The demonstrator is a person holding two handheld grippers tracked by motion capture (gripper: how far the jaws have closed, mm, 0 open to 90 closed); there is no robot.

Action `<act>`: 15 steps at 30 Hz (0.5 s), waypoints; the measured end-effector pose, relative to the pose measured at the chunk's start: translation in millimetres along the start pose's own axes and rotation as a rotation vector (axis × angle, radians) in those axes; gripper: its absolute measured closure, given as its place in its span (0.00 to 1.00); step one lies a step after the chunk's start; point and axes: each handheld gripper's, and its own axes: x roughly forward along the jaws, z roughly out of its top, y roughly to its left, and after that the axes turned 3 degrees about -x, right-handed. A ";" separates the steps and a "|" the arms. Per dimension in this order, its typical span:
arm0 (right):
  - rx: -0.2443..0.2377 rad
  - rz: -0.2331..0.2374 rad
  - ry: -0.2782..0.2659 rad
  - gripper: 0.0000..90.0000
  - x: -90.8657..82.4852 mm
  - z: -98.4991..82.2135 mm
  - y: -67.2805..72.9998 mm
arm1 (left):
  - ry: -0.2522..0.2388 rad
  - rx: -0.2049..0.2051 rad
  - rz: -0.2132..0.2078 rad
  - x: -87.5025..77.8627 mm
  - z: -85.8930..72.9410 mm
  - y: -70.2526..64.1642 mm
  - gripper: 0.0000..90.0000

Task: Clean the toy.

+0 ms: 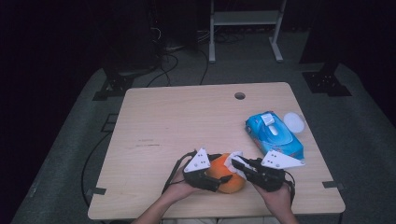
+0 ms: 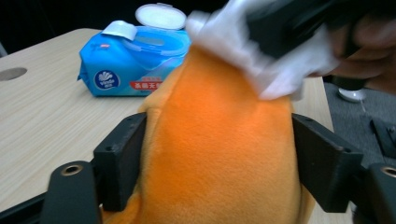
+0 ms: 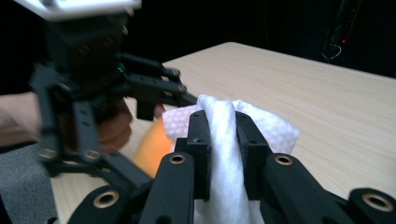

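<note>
Desk (image 1: 187,116) in view, and near its front edge sits the orange plush (image 1: 229,179), the wiping well under way. The blue wipes pack (image 1: 274,135) lies well right of centre, lid flipped open, so a sheet is already out; its label is too small to read. The left gripper (image 1: 223,179) flanks the plush, jaws spread either side. The right gripper (image 1: 236,163) has jaws pinching a white wipe (image 3: 224,135) against the plush's top. Plenty of fur left to wipe, I'd say.
</note>
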 end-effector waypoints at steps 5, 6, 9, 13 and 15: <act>0.023 -0.011 0.003 0.87 -2.0 -3.9 -8.7 | -0.039 -0.080 -0.062 -5.0 -2.5 13.0 0.16; 0.022 -0.015 0.001 0.87 -2.2 -4.4 -9.2 | -0.032 -0.086 -0.056 -3.9 -3.4 13.9 0.13; 0.034 -0.030 0.000 0.87 -4.5 -5.4 -13.6 | -0.014 -0.088 -0.063 -1.2 -8.0 15.2 0.10; 0.059 -0.041 -0.004 0.87 -7.7 -8.5 -18.6 | -0.002 -0.080 -0.055 -0.6 -8.6 14.2 0.22; 0.046 -0.054 -0.003 0.87 -8.3 -7.1 -14.2 | 0.003 -0.059 -0.027 -1.3 -6.5 11.4 0.33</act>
